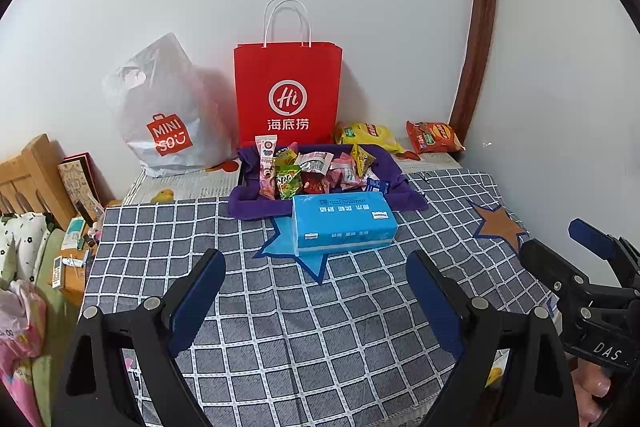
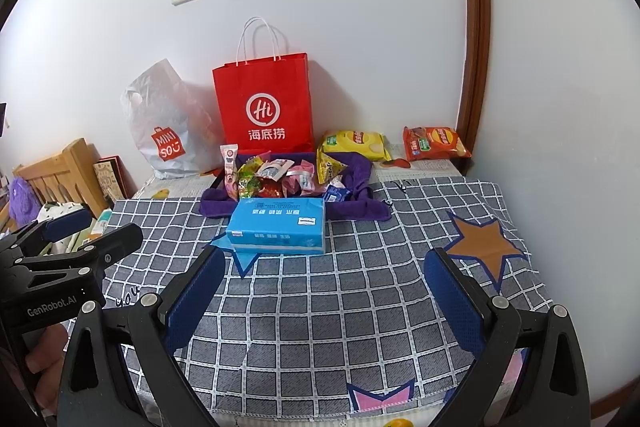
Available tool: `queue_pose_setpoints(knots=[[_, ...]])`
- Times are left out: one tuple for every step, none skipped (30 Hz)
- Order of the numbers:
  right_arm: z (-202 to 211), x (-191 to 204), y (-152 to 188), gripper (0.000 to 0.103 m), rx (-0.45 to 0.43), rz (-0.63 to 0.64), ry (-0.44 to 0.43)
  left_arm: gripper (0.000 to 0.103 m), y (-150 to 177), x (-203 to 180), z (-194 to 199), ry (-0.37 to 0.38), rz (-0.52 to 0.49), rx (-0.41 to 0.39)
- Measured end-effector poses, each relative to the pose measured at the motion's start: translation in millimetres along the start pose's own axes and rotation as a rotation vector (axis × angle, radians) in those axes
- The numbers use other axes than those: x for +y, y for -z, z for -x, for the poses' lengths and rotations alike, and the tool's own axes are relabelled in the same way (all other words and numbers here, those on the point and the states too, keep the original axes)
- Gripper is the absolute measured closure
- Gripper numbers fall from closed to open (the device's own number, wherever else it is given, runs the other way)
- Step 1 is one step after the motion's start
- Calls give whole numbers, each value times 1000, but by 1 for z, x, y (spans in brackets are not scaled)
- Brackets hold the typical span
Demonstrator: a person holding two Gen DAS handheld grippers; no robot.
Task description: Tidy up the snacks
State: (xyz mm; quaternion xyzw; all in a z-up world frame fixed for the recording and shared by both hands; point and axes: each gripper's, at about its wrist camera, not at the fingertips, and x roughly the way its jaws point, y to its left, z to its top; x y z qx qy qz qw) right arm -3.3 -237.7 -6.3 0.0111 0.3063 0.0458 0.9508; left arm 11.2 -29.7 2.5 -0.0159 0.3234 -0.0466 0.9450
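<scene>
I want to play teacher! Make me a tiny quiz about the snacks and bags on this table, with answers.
1. True or false: the blue tissue pack sits in front of the purple cloth tray of snacks.
2. Which chip bag lies nearer the brown door frame? A) yellow chip bag B) orange-red chip bag
3. Fill in: the red paper bag with white handles stands to the ___ of the white plastic Miniso bag.

Key: 1 true; 2 B; 3 right.
</scene>
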Motion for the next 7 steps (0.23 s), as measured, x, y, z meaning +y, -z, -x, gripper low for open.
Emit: queue_pose_setpoints(knots=[[0, 0, 0, 4, 0, 0, 0, 12, -1, 1, 0, 0, 1, 1], [0, 1, 0, 4, 0, 0, 0, 12, -1, 1, 0, 0, 1, 0], [0, 1, 0, 4, -1, -1, 0, 12, -1, 1, 0, -1, 0, 0], [0, 0, 0, 4, 0, -1, -1, 12, -1, 1, 0, -1, 1, 0], [0, 1, 0, 4, 0, 1, -3, 12, 0, 1, 0, -2, 2, -1], [-1, 2, 0, 4, 0, 2, -2, 12, 0, 2, 0, -3, 4, -2], [-1, 3, 0, 4, 0, 3, -2, 12, 0, 2, 0, -4, 5, -3]])
